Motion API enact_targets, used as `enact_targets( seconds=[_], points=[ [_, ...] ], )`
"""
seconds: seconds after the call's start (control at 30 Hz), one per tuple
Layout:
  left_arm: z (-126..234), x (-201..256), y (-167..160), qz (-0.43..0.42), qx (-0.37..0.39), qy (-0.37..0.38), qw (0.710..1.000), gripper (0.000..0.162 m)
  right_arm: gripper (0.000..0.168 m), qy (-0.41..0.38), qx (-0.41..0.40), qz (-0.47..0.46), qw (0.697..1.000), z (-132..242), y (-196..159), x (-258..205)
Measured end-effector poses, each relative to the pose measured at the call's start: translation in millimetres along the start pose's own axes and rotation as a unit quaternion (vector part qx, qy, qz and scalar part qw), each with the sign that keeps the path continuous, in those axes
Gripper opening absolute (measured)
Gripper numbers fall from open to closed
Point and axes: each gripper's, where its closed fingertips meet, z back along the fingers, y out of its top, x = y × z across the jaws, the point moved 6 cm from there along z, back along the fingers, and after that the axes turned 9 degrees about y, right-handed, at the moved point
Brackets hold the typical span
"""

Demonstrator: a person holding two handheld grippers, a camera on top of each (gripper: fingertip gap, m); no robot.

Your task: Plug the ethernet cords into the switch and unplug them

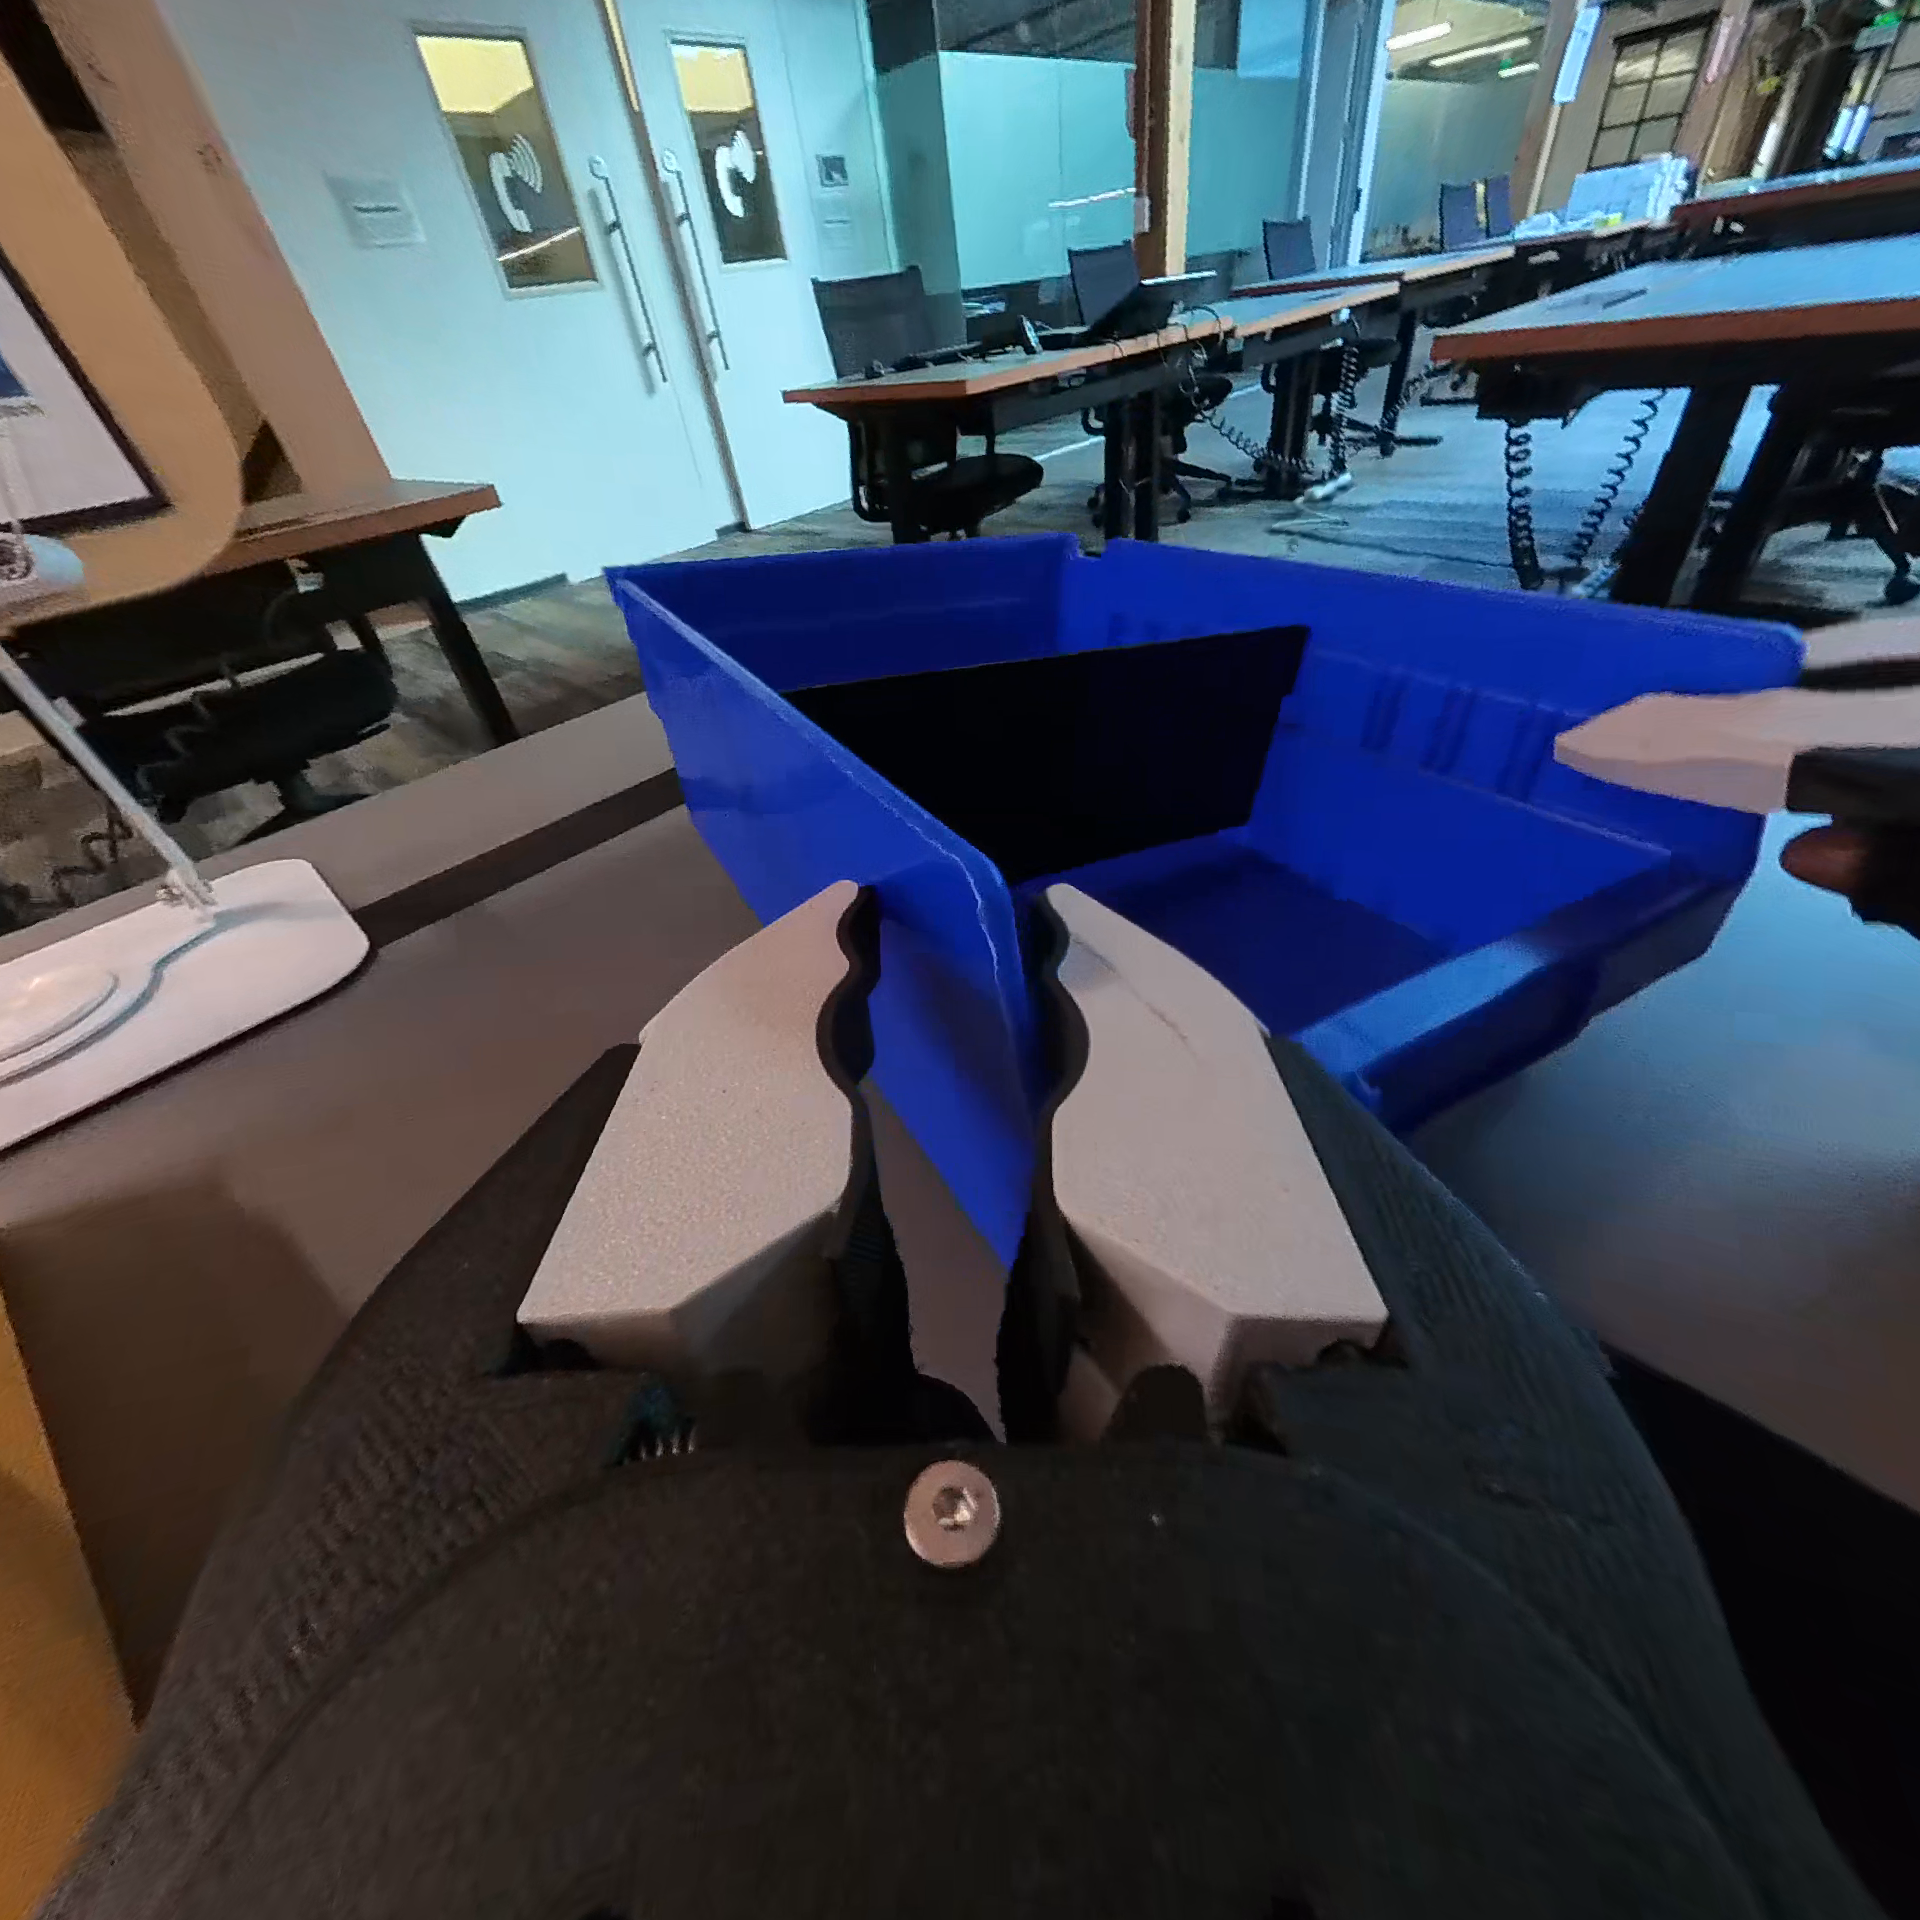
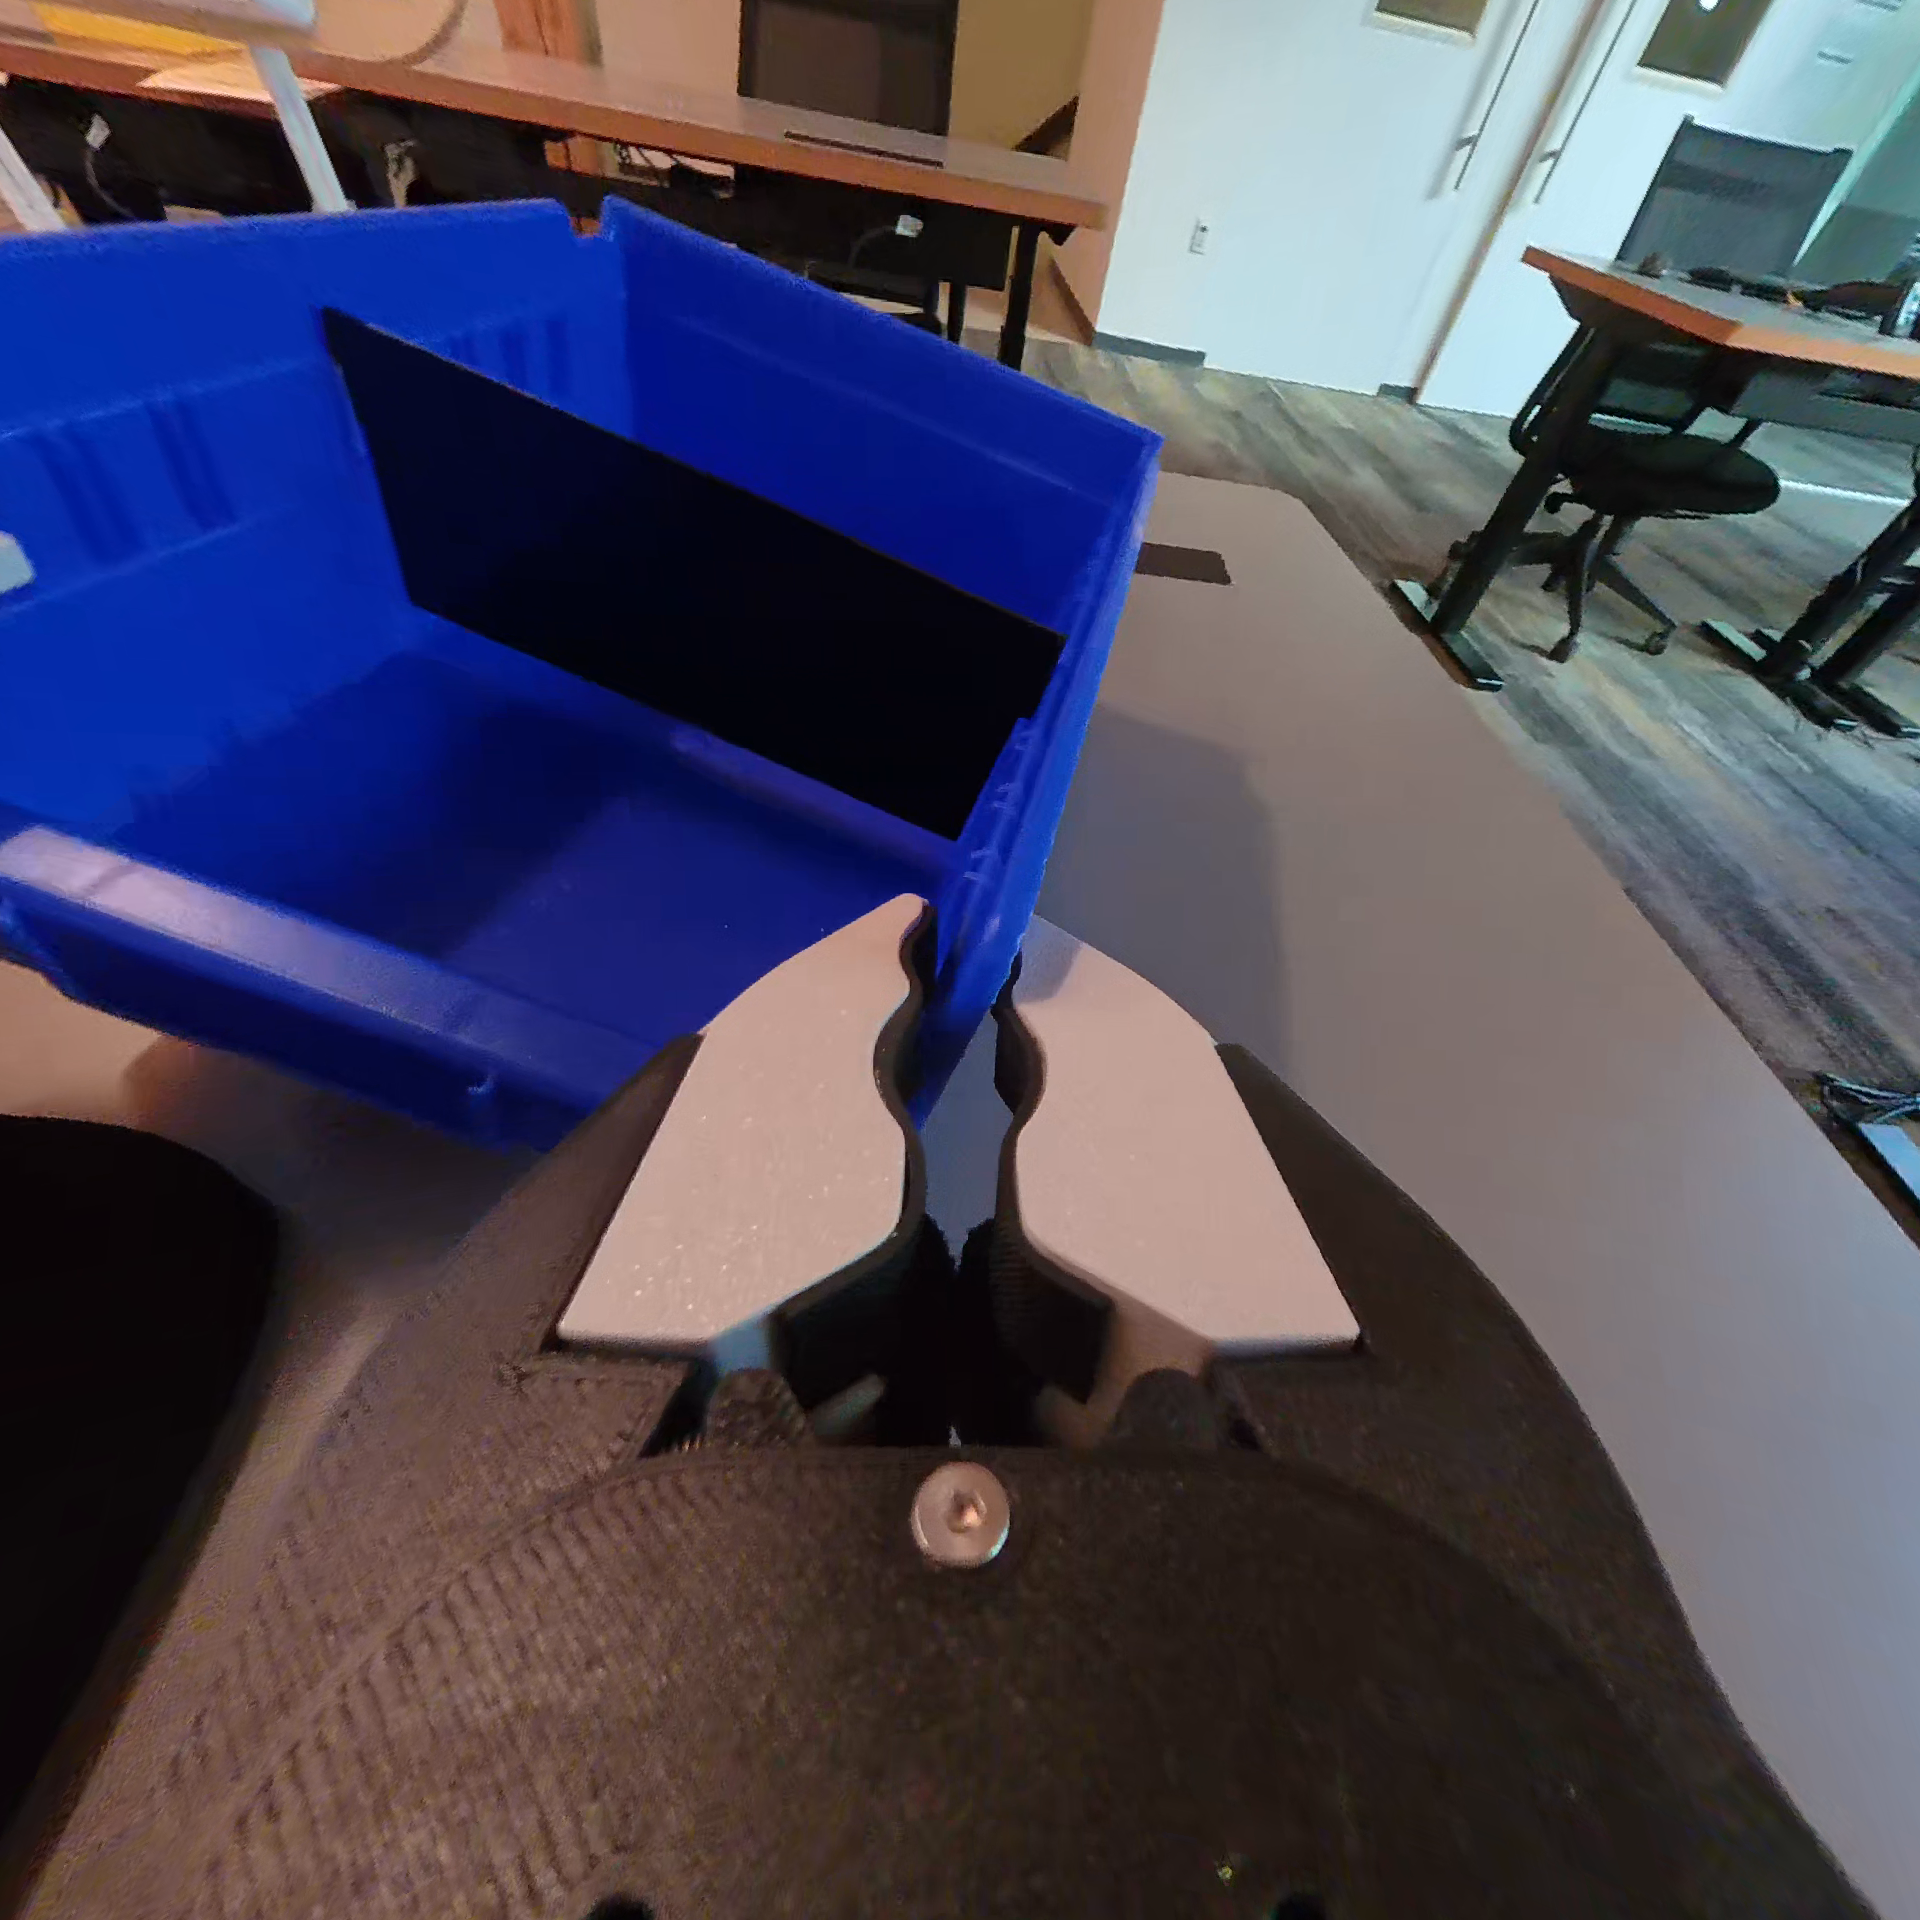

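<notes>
A blue plastic bin (image 1: pixel 810 790) with a black divider (image 1: pixel 1049 748) stands on a dark table (image 1: pixel 416 1039). My left gripper (image 1: pixel 951 914) is shut on the bin's left side wall, one finger inside and one outside. My right gripper (image 2: pixel 971 935) is shut on the bin's (image 2: pixel 260 436) right side wall near its front corner; the divider (image 2: pixel 707 613) shows inside. The right gripper's fingers (image 1: pixel 1704 753) show at the right edge of the left wrist view. The near compartment looks empty. No ethernet cord or switch is in view.
A white lamp base (image 1: pixel 156 977) sits on the table to the bin's left. The table edge (image 2: pixel 1558 935) runs along the right, with floor below. Desks (image 1: pixel 1039 374) and office chairs (image 2: pixel 1642 488) stand farther off. The tips of one gripper are about 20 cm away from the tips of the other.
</notes>
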Motion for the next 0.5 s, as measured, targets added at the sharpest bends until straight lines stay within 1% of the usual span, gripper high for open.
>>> enact_targets(
  seconds=[0.13, 0.23, 0.3, 0.37, 0.4, 0.43, 0.5],
  points=[
    [0.3, 7.7, -7.5, -0.020, -0.013, -0.009, 1.000, 0.031, 0.010, -0.005, 0.001, 0.004, 1.000, 2.1, -0.4, 7.7],
    [-0.9, 10.8, -16.5, -0.009, -0.045, -0.035, 0.998, 0.035, 0.010, -0.007, -0.006, 0.008, 1.000, 2.3, -1.2, 10.8],
    [-1.7, 12.6, -21.6, 0.011, -0.058, -0.073, 0.996, 0.042, 0.009, -0.010, -0.014, 0.004, 1.000, 1.3, -3.6, 13.6],
    [-1.5, 11.4, -18.7, 0.019, -0.057, -0.088, 0.994, 0.054, 0.008, 0.011, -0.014, -0.006, 1.000, 0.4, -5.8, 13.6],
    [0.8, 10.5, -14.0, 0.018, -0.045, -0.092, 0.995, 0.058, 0.011, 0.020, -0.006, -0.012, 1.000, 1.0, -4.2, 13.7],
    [5.2, 9.2, -6.7, 0.008, -0.032, -0.092, 0.995, 0.063, 0.020, 0.021, 0.009, -0.019, 1.000, 3.1, -0.2, 14.5],
    [22.1, 2.9, 14.4, -0.021, 0.002, -0.084, 0.996, 0.067, 0.047, -0.003, 0.041, -0.021, 0.999, 11.6, 13.5, 17.9]
  ],
)
